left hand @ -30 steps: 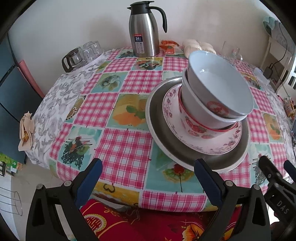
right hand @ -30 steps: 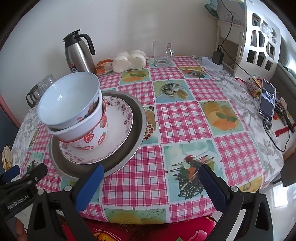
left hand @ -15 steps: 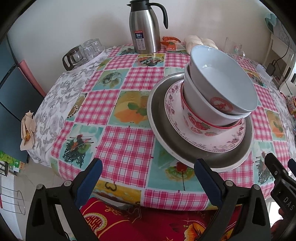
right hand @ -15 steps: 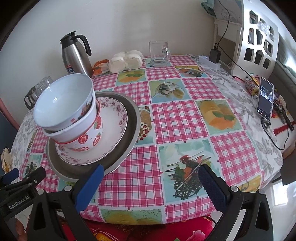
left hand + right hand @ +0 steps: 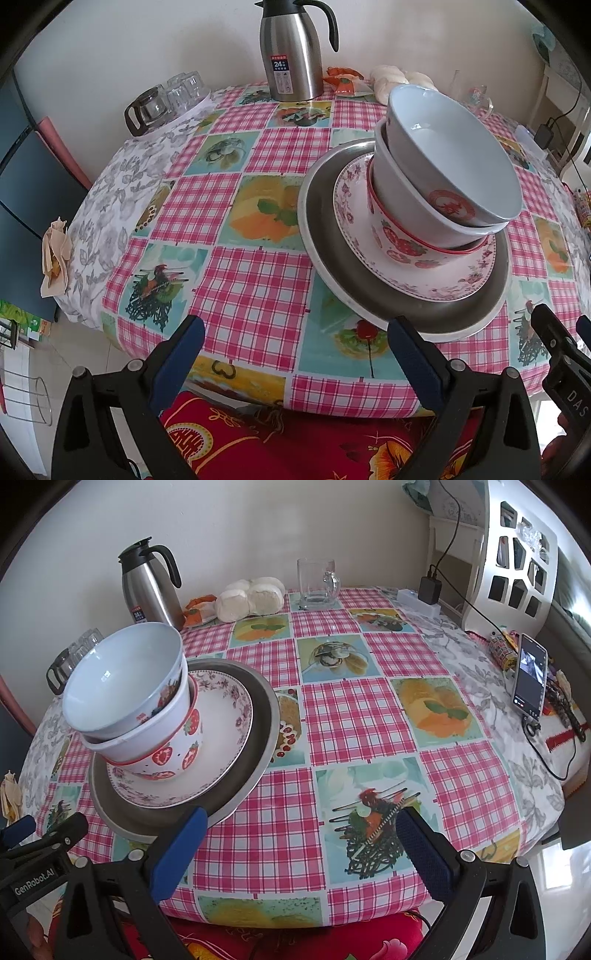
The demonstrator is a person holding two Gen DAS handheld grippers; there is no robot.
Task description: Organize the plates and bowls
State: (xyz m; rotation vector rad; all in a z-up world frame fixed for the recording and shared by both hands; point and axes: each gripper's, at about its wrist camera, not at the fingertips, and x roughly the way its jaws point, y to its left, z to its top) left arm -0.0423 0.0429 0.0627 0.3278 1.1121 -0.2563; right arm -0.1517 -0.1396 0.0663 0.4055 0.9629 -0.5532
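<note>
A stack stands on the checked tablecloth: a grey metal plate (image 5: 332, 273) (image 5: 258, 716), a floral plate (image 5: 354, 221) (image 5: 229, 738) on it, then a strawberry bowl (image 5: 402, 243) (image 5: 173, 753), a white bowl (image 5: 406, 206) (image 5: 155, 727) and a tilted pale blue bowl (image 5: 450, 162) (image 5: 118, 679) nested on top. My left gripper (image 5: 295, 343) is open and empty, at the table's near edge, left of the stack. My right gripper (image 5: 299, 834) is open and empty, at the near edge right of the stack. Each gripper shows at the edge of the other's view.
A steel thermos (image 5: 291, 51) (image 5: 151, 587), glass cups (image 5: 166, 99), a glass mug (image 5: 317, 583), white buns (image 5: 251, 598) and a snack packet (image 5: 343, 81) stand at the back. A phone (image 5: 528, 679), cables and a power strip (image 5: 421, 598) lie at the right. A red cushion (image 5: 295, 443) lies below.
Both grippers have drawn slightly back and shifted view; the stack sits a little further right in the left view. Nothing on the table moved. Both stay open.
</note>
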